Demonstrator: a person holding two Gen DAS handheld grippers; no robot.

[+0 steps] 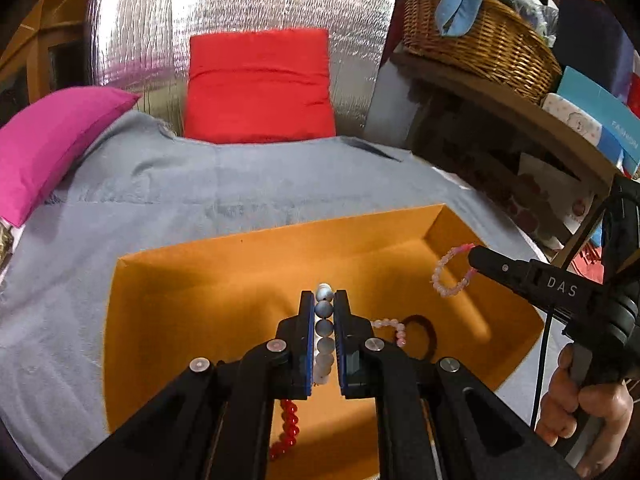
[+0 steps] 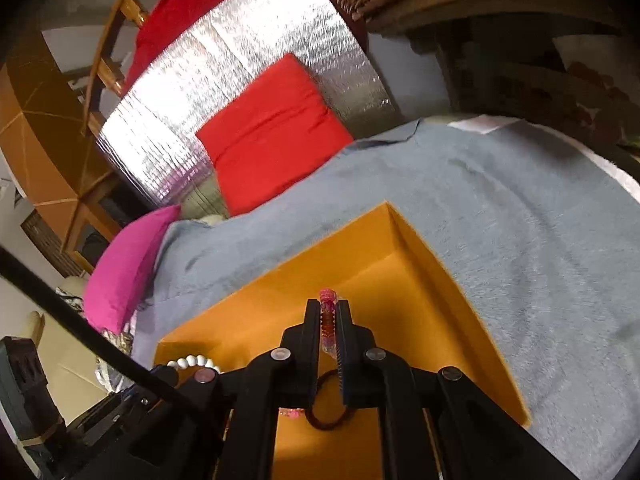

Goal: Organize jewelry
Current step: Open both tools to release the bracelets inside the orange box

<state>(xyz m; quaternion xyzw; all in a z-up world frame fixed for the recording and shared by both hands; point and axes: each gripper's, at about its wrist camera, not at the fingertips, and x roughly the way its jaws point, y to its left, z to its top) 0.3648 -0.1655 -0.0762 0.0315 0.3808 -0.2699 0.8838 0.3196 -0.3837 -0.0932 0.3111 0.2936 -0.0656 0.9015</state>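
Note:
An open orange box (image 1: 224, 280) sits on a grey blanket (image 1: 160, 184). My left gripper (image 1: 324, 300) is shut on a white pearl bracelet (image 1: 325, 328) and holds it over the box. My right gripper (image 2: 329, 308) is shut on a pink bead bracelet (image 2: 328, 320), which hangs from it above the box's right side in the left wrist view (image 1: 452, 272). Inside the box lie a red bead bracelet (image 1: 289, 428), a pale pink bead strand (image 1: 390, 327) and a dark hair tie (image 1: 422, 332). The pearl bracelet also shows in the right wrist view (image 2: 192, 361).
A red cushion (image 1: 260, 84) and a magenta cushion (image 1: 52, 144) lie at the blanket's far side against a silver foil panel (image 1: 240, 4). A wicker basket (image 1: 476, 36) sits on a wooden shelf (image 1: 520, 112) at the right.

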